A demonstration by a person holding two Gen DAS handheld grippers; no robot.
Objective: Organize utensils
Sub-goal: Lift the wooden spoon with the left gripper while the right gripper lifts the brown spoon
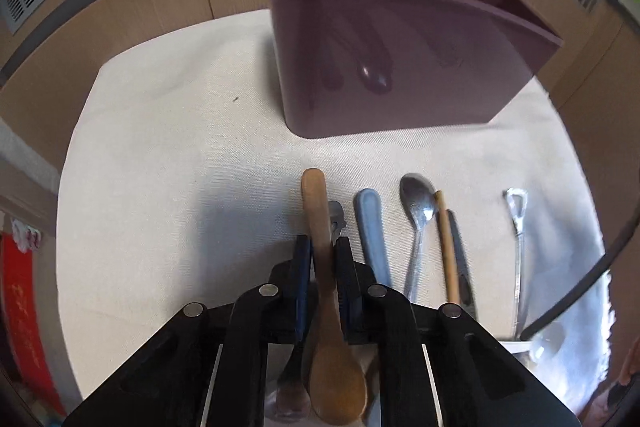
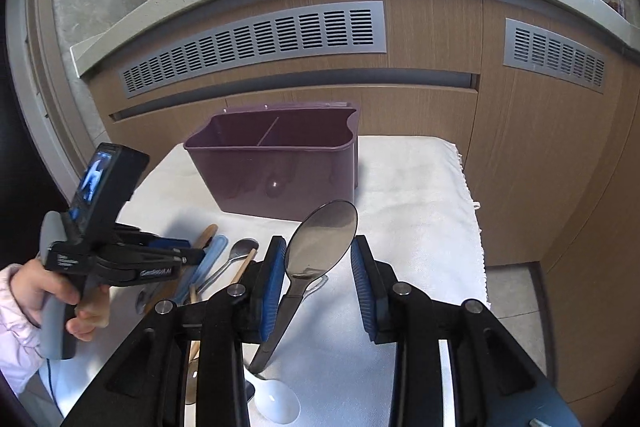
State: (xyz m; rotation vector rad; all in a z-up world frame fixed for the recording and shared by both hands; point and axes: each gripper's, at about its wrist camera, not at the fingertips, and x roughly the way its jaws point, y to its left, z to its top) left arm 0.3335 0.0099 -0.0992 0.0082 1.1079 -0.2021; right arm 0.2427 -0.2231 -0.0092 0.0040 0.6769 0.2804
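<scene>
Nearest the left camera, the left gripper (image 1: 323,259) is pinching the wooden spoon (image 1: 326,291) by its handle – bowl toward the camera, handle tip pointing at the caddy. The step in hand looks like the pick-up of this spoon. Just right of it on the cloth (image 1: 168,155) lie the blue handle (image 1: 371,231), a metal spoon (image 1: 418,211), a thin stick (image 1: 447,247) and, further right, another metal piece (image 1: 517,215).

The right gripper (image 2: 318,259) stands spread wide; a dark ladle (image 2: 320,239) leans against its left pad, the other pad well apart from it – so it is not gripped, as far as can be judged. A white spoon (image 2: 276,403) lies below.

Beyond, the purple caddy (image 1: 392,67) stands upright on the cloth, divided in two, with shapes of utensils showing dimly through its wall. Next, the wooden spoon likely needs lifting, tipping upright and lowering into one compartment.
</scene>
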